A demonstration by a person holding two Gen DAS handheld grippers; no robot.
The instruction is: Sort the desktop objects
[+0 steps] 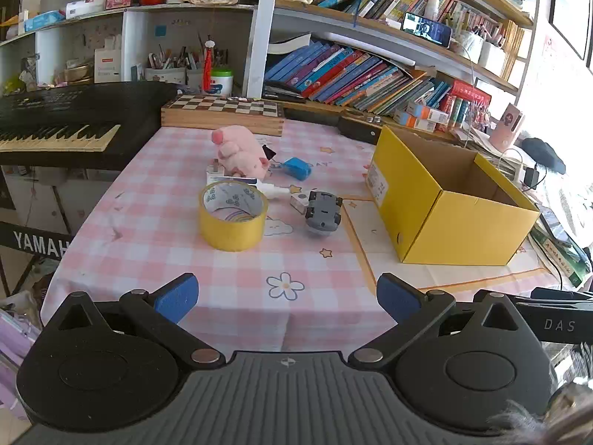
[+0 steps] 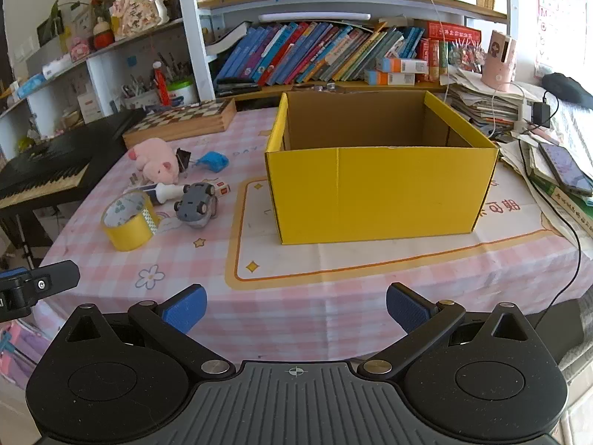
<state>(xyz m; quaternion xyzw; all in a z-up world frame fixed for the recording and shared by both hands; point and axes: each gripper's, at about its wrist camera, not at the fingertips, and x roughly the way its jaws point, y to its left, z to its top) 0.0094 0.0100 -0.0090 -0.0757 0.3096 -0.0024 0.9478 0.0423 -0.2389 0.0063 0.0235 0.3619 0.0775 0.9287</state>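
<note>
Here, glossy yellow tape roll (image 1: pixel 232 215), fuzzy pink plush pig (image 1: pixel 242 150), open cardboard box (image 1: pixel 444 200)

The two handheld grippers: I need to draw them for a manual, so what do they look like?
Both look alike. The left gripper and the right gripper have a black body with two round housings, a ribbed grey centre plate marked with a small crosshair, black linkage arms with silver pivot pins, and blue textured fingers. White letters "DAS" show on a black part beside the left one.
</note>
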